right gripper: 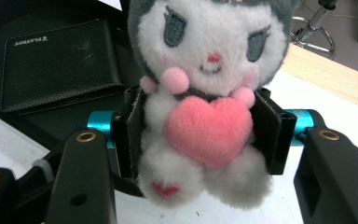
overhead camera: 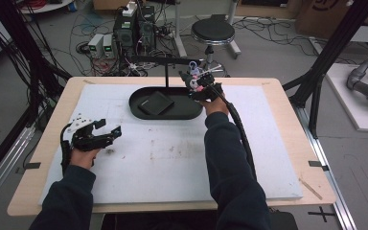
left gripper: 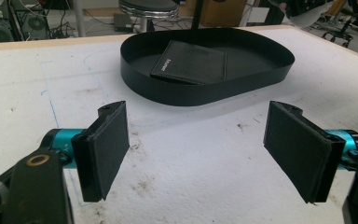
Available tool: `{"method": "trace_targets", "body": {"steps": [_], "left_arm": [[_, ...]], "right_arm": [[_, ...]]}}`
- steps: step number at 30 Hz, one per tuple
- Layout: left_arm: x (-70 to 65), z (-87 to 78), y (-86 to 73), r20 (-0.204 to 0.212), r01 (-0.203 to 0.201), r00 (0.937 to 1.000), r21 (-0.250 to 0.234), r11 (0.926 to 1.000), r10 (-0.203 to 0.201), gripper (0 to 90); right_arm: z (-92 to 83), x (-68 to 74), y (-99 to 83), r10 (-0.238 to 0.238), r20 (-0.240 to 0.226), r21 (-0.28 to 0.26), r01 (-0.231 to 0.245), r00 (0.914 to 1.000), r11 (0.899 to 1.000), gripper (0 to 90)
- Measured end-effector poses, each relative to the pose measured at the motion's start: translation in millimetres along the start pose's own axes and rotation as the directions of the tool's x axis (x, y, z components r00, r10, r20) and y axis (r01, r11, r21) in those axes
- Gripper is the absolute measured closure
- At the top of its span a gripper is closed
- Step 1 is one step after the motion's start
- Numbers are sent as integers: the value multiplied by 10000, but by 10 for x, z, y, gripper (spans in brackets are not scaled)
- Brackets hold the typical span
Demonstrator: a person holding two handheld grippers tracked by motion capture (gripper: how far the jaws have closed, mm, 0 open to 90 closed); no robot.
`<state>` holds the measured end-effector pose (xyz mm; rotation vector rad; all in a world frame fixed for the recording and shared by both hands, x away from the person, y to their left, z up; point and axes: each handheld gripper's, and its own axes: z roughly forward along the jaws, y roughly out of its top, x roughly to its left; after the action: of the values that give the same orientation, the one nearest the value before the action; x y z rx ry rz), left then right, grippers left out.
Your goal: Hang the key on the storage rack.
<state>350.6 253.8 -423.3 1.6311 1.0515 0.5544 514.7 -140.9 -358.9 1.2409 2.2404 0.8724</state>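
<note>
My right gripper (overhead camera: pixel 195 82) is shut on a small plush toy (overhead camera: pixel 194 75), white and grey with a pink heart on its chest (right gripper: pixel 208 128). Its pads squeeze the toy's body from both sides. It hovers at the right end of a black oval tray (overhead camera: pixel 139 113). A black leather wallet (overhead camera: pixel 155 103) lies flat in the tray, left of the toy, and appears again in the right gripper view (right gripper: pixel 56 60). My left gripper (overhead camera: pixel 106 129) rests on the white mat at the left, open, with nothing between its pads (left gripper: pixel 105 149). It faces the tray (left gripper: pixel 205 95) and wallet (left gripper: pixel 191 63).
A thin black post (overhead camera: pixel 166 72) with a crossbar rises from the tray's far side. The white mat (overhead camera: pixel 172 163) covers a wooden table (overhead camera: pixel 292 120). Beyond the far edge stand a stool (overhead camera: pixel 212 32), computer boxes (overhead camera: pixel 134 28) and cables on the floor.
</note>
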Motion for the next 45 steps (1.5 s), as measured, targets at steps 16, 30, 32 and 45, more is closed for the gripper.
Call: {"method": "trace_targets", "body": {"steps": [16, 30, 32, 45], "left_arm": [[2, 0, -2, -22, 1, 10000, 7, 10000, -1, 223], [-8, -19, 1, -42, -52, 10000, -54, 10000, 52, 223], [-8, -25, 4, -51, -30, 10000, -102, 9999, 29, 223], [0, -43, 4, -147, 151, 9998, -263, 9995, -155, 223]], "right_arm": [[-192, 40, 37, -949, -377, -587, 926, 9948, 9940, 219], [-1090, -133, -117, -2262, -711, -822, 2203, 9715, 9720, 218], [-1213, -182, -230, -2340, -643, -1515, 2223, 9701, 9631, 238], [-1324, -349, -1367, -1373, -500, -2262, 1227, 9893, 9663, 213]]}}
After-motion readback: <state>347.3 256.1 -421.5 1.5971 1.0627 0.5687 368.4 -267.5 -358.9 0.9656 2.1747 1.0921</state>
